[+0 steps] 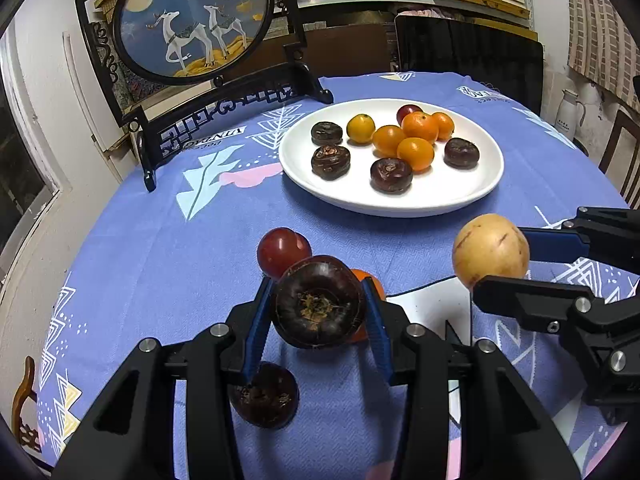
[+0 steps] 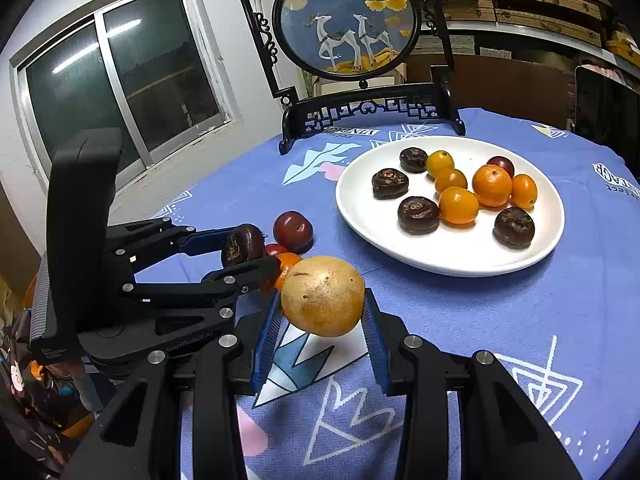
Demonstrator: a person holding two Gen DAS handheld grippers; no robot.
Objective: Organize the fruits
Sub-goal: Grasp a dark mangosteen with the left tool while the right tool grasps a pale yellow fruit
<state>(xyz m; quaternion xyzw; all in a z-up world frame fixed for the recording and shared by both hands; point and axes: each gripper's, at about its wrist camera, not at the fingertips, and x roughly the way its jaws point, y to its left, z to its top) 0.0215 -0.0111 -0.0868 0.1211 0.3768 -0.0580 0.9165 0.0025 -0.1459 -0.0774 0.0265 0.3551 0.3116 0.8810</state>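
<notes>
My left gripper (image 1: 319,312) is shut on a dark brown water chestnut (image 1: 320,307) and holds it above the cloth; it also shows in the right wrist view (image 2: 245,245). My right gripper (image 2: 322,312) is shut on a yellow round fruit (image 2: 323,296), also seen from the left wrist (image 1: 490,251). A white plate (image 1: 460,196) holds several orange kumquats, dark chestnuts and a red plum. On the cloth lie a red plum (image 1: 282,251), an orange fruit (image 1: 374,280) partly hidden, and another chestnut (image 1: 266,398).
A black-framed round deer screen (image 1: 192,20) stands at the back left of the blue-clothed table (image 1: 160,248). A dark chair back (image 1: 472,56) stands behind the table. A window (image 2: 120,76) is on the left wall.
</notes>
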